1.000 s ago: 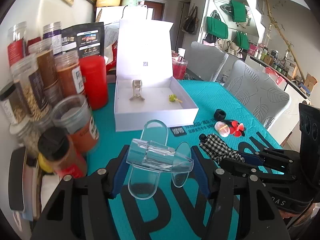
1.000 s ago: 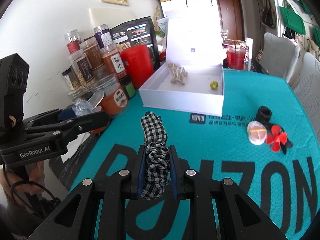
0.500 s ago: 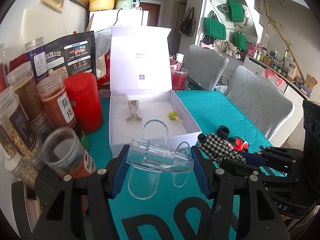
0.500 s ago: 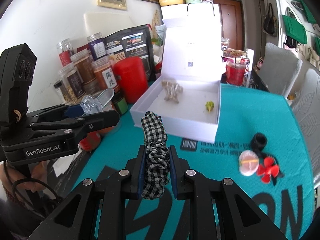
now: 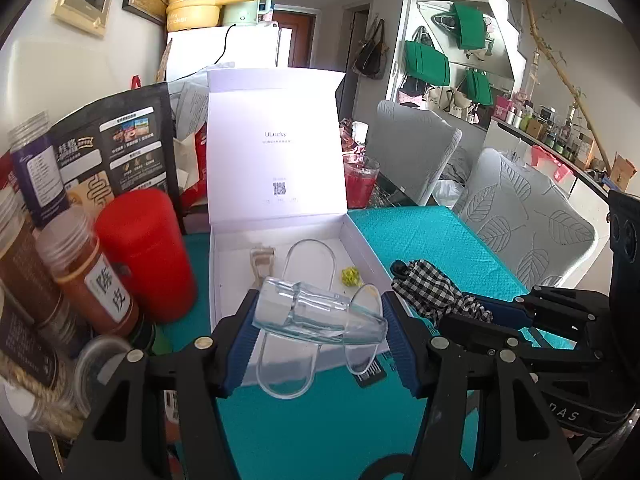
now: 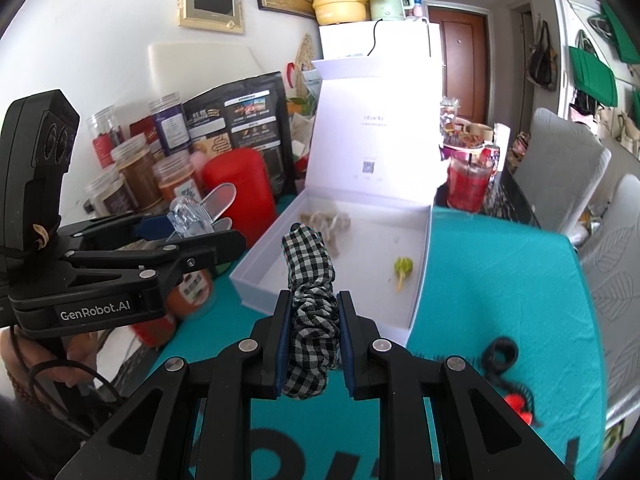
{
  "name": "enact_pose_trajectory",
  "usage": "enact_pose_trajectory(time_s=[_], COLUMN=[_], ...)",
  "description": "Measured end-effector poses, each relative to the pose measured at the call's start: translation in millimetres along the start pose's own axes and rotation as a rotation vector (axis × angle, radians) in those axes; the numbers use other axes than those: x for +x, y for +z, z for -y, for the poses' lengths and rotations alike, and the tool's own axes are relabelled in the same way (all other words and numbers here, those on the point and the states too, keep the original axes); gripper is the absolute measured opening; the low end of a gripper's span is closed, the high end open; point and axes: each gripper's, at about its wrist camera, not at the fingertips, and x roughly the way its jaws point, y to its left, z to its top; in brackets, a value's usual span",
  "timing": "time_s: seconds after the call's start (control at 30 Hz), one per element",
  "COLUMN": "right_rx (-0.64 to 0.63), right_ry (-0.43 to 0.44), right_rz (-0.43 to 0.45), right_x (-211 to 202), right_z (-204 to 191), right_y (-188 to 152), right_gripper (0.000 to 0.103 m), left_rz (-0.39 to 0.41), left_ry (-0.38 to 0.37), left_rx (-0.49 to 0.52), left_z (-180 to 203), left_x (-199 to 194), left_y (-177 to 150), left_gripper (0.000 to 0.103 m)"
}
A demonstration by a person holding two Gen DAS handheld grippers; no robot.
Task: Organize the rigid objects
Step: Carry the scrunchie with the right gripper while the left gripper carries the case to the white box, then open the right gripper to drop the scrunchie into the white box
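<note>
My left gripper [image 5: 318, 316] is shut on a clear plastic hair clip [image 5: 316, 314], held crosswise just in front of the open white box [image 5: 360, 240]. It also shows in the right wrist view [image 6: 188, 216]. My right gripper [image 6: 312, 332] is shut on a black-and-white checked scrunchie [image 6: 310, 280], held above the teal mat near the box's front edge; the scrunchie also shows in the left wrist view [image 5: 432, 292]. Inside the box lie a beige clip [image 5: 262, 264] and a small yellow-green piece [image 6: 403, 266].
Spice jars [image 5: 86, 276] and a red canister [image 5: 146, 252] stand left of the box. The box lid [image 5: 276, 140] stands upright behind it. A black ring [image 6: 500, 354] and a red item [image 6: 520, 408] lie on the teal mat [image 6: 500, 280] at right. Chairs stand beyond.
Both grippers have moved forward toward the white box, each keeping hold of its item; the box looks larger and nearer in both views.
</note>
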Motion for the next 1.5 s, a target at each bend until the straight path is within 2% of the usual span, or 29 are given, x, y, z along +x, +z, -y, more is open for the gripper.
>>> enact_pose_trajectory(time_s=[0.5, 0.63, 0.83, 1.0, 1.5], right_rx=[0.007, 0.0, 0.004, 0.035, 0.074], right_ry=[-0.045, -0.055, -0.061, -0.053, -0.072], right_rz=[0.024, 0.031, 0.021, 0.005, -0.112], right_x=[38, 51, 76, 98, 162], right_z=[39, 48, 61, 71, 91], right_y=[46, 61, 78, 83, 72], right_gripper=[0.021, 0.021, 0.021, 0.021, 0.021], left_rz=[0.02, 0.006, -0.014, -0.03, -0.188], left_ry=[0.029, 0.027, 0.067, 0.091, 0.04], left_rx=[0.023, 0.0, -0.008, -0.013, -0.02], left_z=[-12, -16, -23, -33, -48], left_x=[53, 71, 102, 123, 190], left_y=[53, 67, 80, 81, 62], left_gripper=[0.059, 0.059, 0.059, 0.059, 0.059])
